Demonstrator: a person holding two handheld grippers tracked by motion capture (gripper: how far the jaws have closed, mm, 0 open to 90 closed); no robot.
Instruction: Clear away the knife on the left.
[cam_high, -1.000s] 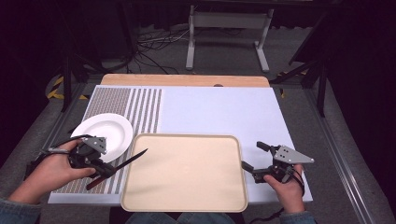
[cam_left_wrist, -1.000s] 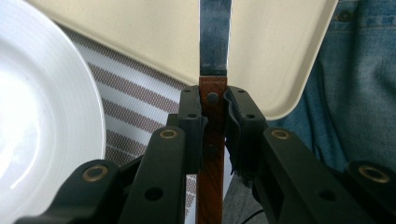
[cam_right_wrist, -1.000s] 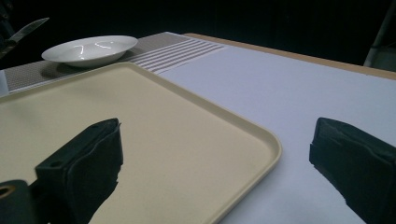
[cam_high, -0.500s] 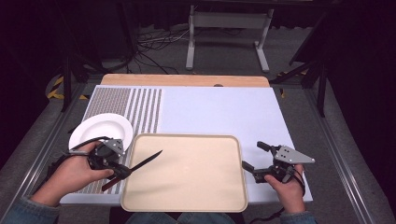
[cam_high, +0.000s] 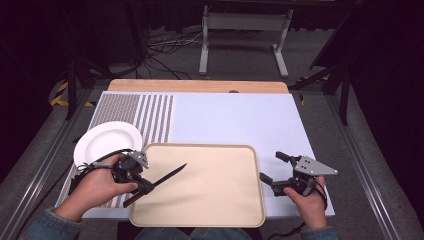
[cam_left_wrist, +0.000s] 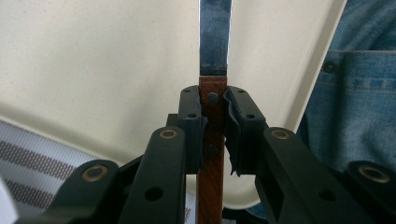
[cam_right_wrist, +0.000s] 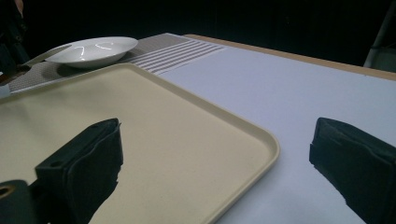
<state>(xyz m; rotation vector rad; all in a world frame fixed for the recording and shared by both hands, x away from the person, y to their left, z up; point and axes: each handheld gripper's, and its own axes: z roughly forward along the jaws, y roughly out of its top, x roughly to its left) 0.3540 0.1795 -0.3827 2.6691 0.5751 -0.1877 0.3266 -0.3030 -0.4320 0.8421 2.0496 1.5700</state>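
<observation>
Since a second ago the left gripper (cam_high: 142, 184) has carried the knife (cam_high: 157, 183) inward from beside the plate, so that the blade now reaches out over the left part of the beige tray (cam_high: 200, 220) — before, it lay across the tray's left edge near the striped mat. Its jaws are clamped tight on the brown wooden handle; in the left gripper view the knife (cam_left_wrist: 212, 116) stands straight up between the two black pads (cam_left_wrist: 190, 126), rivets showing, the steel blade running on above the tray (cam_left_wrist: 93, 70). Blue denim fills the right side of that view.

Over on the other side, the right gripper (cam_high: 274, 168) has not budged. It sits just off the tray's right edge, on the pale blue-white table cover (cam_high: 240, 120), jaws spread wide with nothing between them. The right gripper view looks low across the tray (cam_right_wrist: 224, 121) towards the white plate (cam_right_wrist: 93, 50), which rests on the grey striped mat (cam_right_wrist: 177, 51).

From above, the plate (cam_high: 107, 142) lies just beyond the left hand (cam_high: 95, 192), near the tray's far left corner — whether they touch I can't tell.
</observation>
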